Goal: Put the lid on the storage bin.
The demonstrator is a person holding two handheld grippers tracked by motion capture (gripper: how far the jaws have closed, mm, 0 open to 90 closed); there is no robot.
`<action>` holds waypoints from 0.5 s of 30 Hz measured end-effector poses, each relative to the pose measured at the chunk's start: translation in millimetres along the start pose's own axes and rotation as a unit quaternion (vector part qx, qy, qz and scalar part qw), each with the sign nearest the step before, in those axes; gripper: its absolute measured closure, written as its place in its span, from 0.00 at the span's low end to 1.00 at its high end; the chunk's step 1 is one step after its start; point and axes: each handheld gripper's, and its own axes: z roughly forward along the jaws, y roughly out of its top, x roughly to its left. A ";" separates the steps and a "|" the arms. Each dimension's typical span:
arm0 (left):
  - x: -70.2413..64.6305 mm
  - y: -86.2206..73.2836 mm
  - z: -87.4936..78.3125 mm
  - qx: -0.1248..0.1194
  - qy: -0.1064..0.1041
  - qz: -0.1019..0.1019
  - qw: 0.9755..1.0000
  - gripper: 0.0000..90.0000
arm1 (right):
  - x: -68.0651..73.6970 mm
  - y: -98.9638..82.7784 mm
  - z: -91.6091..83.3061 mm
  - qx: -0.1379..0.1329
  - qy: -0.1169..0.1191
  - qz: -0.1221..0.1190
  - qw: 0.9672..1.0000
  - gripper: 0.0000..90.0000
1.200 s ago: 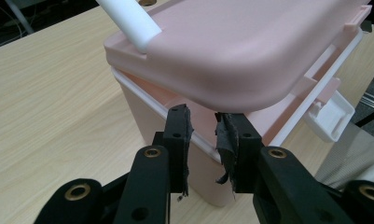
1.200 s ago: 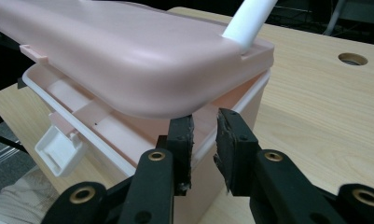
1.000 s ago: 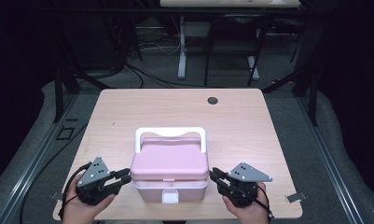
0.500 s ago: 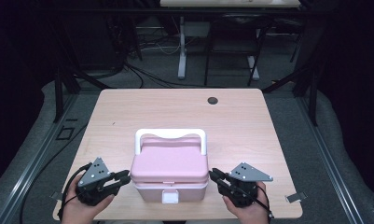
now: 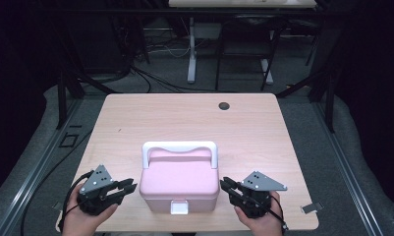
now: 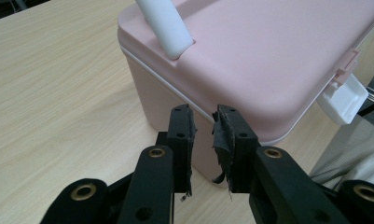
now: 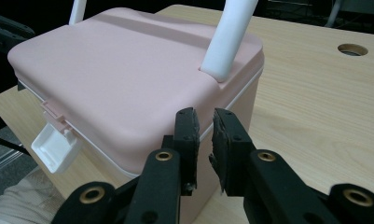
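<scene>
A pink lidded box [image 5: 180, 177] with a white carry handle [image 5: 180, 146] and a white front latch [image 5: 179, 206] stands near the table's front edge. My left gripper [image 5: 130, 186] rests just left of the box, pointing at its side. In the left gripper view its jaws [image 6: 203, 114] stand almost together with a narrow slit and nothing between them, close to the box wall [image 6: 268, 56]. My right gripper [image 5: 224, 183] mirrors it on the box's right side. Its jaws [image 7: 204, 116] are likewise nearly together and empty, by the box corner [image 7: 119, 70] under the handle [image 7: 229, 37].
The light wooden table [image 5: 135, 123] has a round cable hole [image 5: 224, 105] at the back. A small grey clip [image 5: 310, 208] lies at the front right edge. Dark frames and cables stand beyond the table.
</scene>
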 end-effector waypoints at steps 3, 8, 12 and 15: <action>0.2 -0.1 0.5 -0.001 0.000 0.000 1.000 0.84 | 0.0 -0.2 0.2 0.000 -0.001 0.000 1.000 0.89; 0.6 -0.6 1.5 -0.004 0.001 -0.001 1.000 0.83 | -0.6 -0.4 0.8 0.000 -0.002 0.000 1.000 0.88; 4.7 -1.9 0.9 -0.010 0.007 -0.006 1.000 0.81 | -2.7 -0.9 1.7 0.001 -0.006 0.002 1.000 0.87; 7.6 -3.0 0.3 -0.014 0.011 -0.011 1.000 0.80 | -5.9 -2.1 2.9 0.000 -0.007 0.006 1.000 0.87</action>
